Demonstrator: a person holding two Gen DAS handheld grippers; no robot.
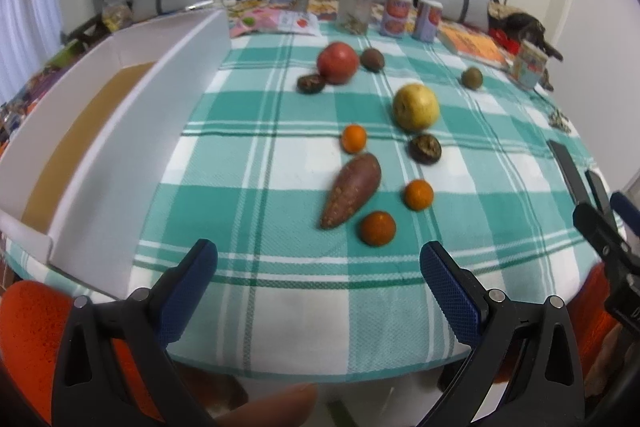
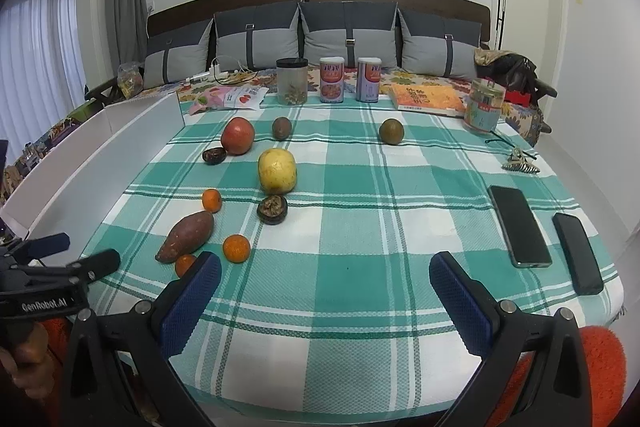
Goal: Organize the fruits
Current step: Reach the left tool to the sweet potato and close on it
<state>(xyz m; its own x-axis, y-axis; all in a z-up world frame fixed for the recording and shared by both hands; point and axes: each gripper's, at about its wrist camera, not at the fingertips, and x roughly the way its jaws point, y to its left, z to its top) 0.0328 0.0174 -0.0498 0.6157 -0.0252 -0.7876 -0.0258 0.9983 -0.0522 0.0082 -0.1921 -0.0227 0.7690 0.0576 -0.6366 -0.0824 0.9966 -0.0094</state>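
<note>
Both the left hand-held gripper (image 1: 318, 263) and the right hand-held gripper (image 2: 325, 275) gape empty at the bench's (image 2: 360, 315) near edge, fruit scattered beyond.

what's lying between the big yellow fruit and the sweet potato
One small orange tangerine sits between the round yellow fruit and the reddish-brown sweet potato; the rest is bare teal checked cloth. The right wrist view shows it best.

Loose on checked cloth: red apple (image 2: 238, 135), yellow pear (image 2: 277, 171), sweet potato (image 2: 185, 236) lying flat, three oranges (image 2: 236, 248) near it, dark fruits (image 2: 272, 209) scattered.
</note>
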